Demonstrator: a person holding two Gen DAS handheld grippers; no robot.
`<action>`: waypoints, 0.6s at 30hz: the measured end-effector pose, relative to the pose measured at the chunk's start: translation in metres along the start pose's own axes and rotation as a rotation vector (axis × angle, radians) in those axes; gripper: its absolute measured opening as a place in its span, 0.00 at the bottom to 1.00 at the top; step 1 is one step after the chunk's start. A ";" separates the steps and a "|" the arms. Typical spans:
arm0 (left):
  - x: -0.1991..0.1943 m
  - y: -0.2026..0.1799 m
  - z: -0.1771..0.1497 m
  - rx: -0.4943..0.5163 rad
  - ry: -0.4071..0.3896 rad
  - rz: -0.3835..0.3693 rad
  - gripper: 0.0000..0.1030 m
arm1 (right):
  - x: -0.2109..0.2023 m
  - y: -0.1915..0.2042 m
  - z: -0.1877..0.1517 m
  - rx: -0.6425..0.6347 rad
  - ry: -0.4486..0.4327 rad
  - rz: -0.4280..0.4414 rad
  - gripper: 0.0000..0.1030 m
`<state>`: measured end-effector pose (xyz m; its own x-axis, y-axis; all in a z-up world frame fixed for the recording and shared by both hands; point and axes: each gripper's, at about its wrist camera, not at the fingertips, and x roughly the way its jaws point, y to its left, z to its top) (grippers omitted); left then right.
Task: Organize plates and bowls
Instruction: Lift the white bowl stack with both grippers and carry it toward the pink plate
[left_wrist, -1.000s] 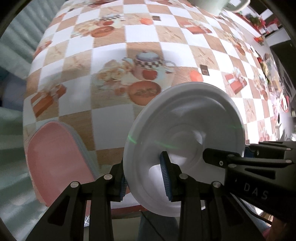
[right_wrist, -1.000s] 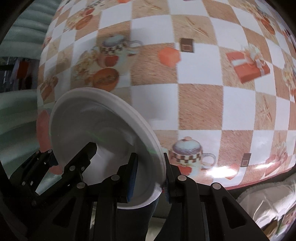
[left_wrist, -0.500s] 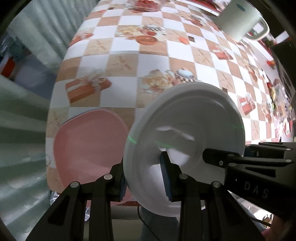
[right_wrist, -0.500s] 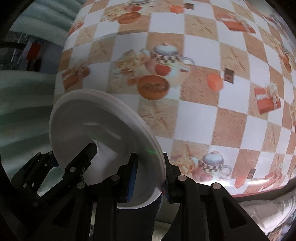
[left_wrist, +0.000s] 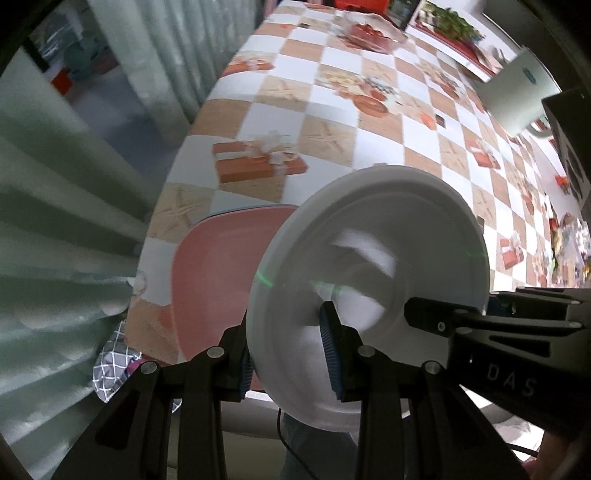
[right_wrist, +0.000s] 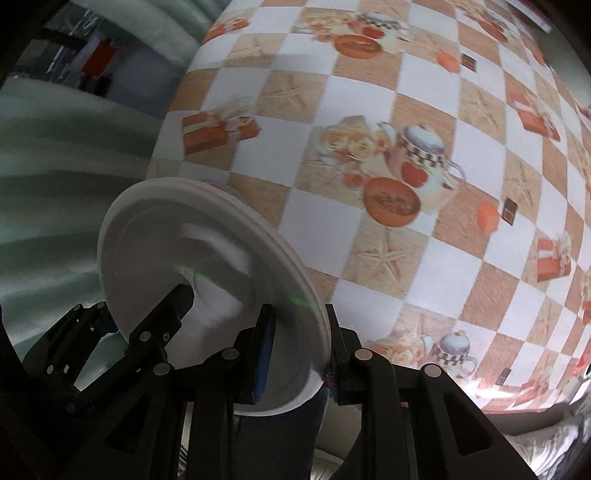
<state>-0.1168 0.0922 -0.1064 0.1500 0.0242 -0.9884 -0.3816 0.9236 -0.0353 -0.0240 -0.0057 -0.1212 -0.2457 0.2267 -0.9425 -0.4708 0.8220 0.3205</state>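
Plate (left_wrist: 369, 258), white, held on edge above checkered table (left_wrist: 332, 122), both grippers clamped on its rim: left gripper (left_wrist: 288, 354) w/ pads either side, right gripper (right_wrist: 295, 350) on opposite edge. Pink plate (left_wrist: 214, 280) lies flat on table just behind it, near the corner.

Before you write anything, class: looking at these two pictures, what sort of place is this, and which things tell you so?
Probably a home dining or kitchen table. A printed checked tablecloth with teapots and gift boxes covers it, a pink plate lies near its edge, and a white plate is held above it. A curtain hangs beside the table.
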 end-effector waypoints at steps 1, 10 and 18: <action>0.000 0.003 0.000 -0.010 0.000 0.002 0.34 | 0.003 0.006 0.002 -0.012 0.003 -0.002 0.26; -0.004 0.033 -0.003 -0.080 -0.007 0.022 0.34 | 0.014 0.037 0.013 -0.082 0.016 -0.007 0.25; -0.003 0.055 -0.001 -0.121 -0.003 0.042 0.34 | 0.026 0.060 0.022 -0.134 0.030 -0.013 0.26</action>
<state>-0.1393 0.1421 -0.1060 0.1340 0.0631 -0.9890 -0.4946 0.8691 -0.0116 -0.0400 0.0617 -0.1287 -0.2626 0.1992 -0.9441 -0.5826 0.7473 0.3197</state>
